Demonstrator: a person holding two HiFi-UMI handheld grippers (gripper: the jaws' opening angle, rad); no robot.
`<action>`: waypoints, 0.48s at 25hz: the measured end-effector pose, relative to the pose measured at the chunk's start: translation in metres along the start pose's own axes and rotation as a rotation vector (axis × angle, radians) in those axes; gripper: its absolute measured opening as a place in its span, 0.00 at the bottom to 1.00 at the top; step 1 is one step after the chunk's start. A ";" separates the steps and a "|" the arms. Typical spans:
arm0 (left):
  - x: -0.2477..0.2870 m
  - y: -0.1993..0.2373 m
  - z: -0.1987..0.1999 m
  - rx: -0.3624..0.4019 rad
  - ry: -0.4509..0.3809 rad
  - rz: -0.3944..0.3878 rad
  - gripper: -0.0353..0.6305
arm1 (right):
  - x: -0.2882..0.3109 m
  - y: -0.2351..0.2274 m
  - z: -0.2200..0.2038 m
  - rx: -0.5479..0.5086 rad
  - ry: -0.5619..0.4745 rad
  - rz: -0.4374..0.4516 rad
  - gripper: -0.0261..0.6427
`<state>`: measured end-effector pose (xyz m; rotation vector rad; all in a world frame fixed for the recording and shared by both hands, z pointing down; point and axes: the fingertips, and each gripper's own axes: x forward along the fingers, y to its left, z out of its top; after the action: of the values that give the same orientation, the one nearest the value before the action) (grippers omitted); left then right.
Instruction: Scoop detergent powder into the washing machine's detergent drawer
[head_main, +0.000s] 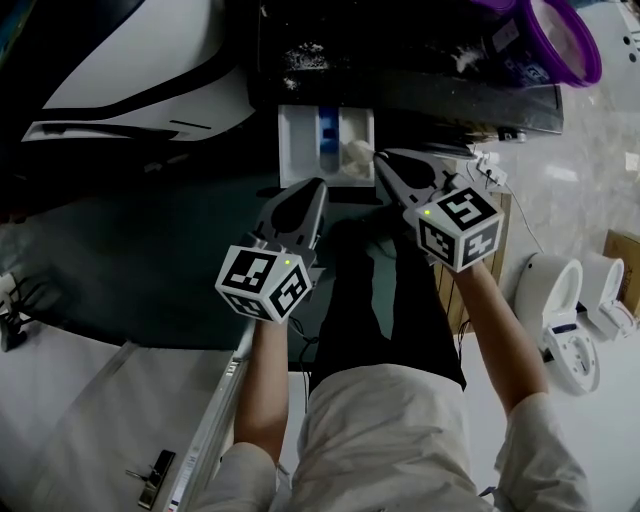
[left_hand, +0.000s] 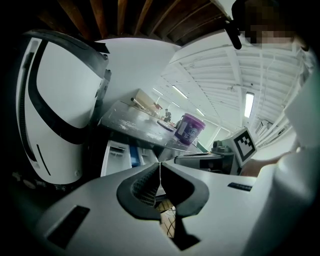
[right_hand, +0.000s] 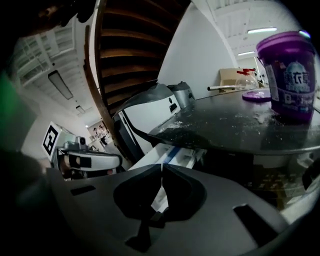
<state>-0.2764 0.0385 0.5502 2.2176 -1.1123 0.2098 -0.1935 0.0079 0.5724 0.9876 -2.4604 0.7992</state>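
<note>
Both left gripper (head_main: 318, 186) and right gripper (head_main: 379, 159) were closed, empty; purple plastic tub (right_hand: 292, 75) beyond them should be reached without tipping.

Showed white Chinese characters on the label of the purple tub (right_hand: 291, 75) on the counter (right_hand: 225, 131), too blurred to read surely. Found nothing else legible.

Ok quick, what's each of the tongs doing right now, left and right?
Left tongs: closed, nothing between them.
Right tongs: closed, apparently on a white scoop over the drawer.
</note>
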 end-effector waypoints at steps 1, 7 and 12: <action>0.001 0.001 0.000 -0.001 -0.001 0.001 0.09 | 0.001 0.001 0.000 -0.036 0.005 -0.005 0.06; 0.003 0.004 0.000 -0.004 -0.006 0.011 0.09 | 0.005 0.004 -0.001 -0.143 0.022 -0.019 0.06; 0.002 0.004 0.000 -0.005 -0.011 0.014 0.09 | 0.008 0.002 0.001 -0.198 0.027 -0.036 0.05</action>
<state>-0.2782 0.0357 0.5525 2.2091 -1.1335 0.2009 -0.2001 0.0041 0.5752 0.9385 -2.4355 0.5418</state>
